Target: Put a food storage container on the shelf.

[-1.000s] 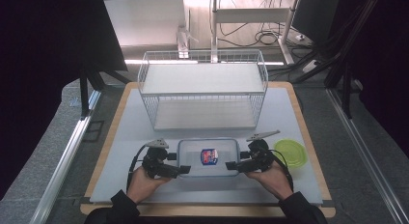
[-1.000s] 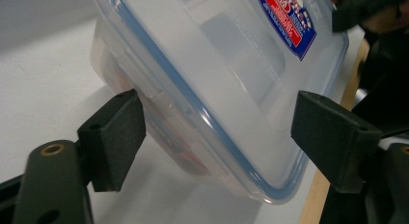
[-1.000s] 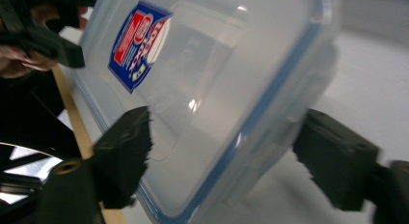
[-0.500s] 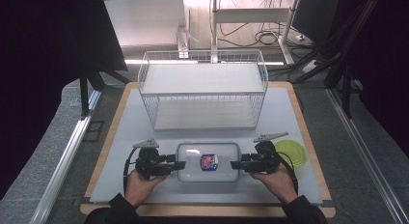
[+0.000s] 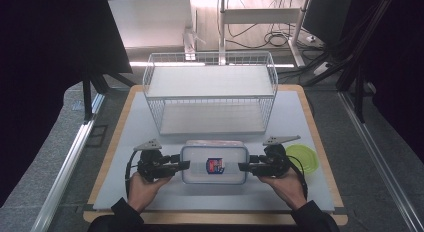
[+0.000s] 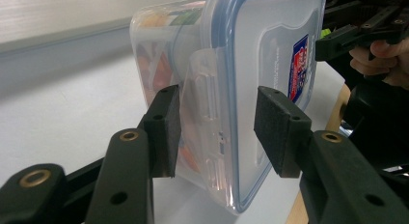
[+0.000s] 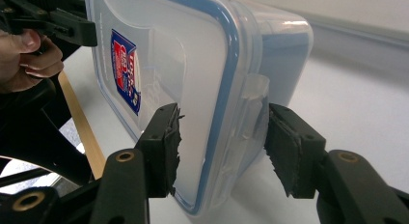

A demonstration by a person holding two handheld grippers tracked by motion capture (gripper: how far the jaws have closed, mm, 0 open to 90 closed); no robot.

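A clear plastic food box [image 5: 214, 164] with a blue-sealed lid and a small label lies at the front middle of the white mat. My left gripper [image 5: 184, 165] is at its left end and my right gripper [image 5: 244, 167] at its right end, both rolled on their sides. In the left gripper view the box's [image 6: 270, 50] end latch sits between the pads of the left gripper [image 6: 217, 132]. In the right gripper view the right gripper [image 7: 219, 147] clamps the box [image 7: 193, 64] by its lid and latch. Both pairs of jaws have just been closing on the box.
A white wire basket [image 5: 210, 54] with two levels stands behind the box at mid-table. A green round lid [image 5: 304, 157] lies just right of my right hand. The white mat [image 5: 295, 117] rests on a wooden board, with dark floor and rails on either side.
Both grippers have shifted outward from over the box to its two ends, and their jaws have narrowed onto it. The box has stayed where it was.
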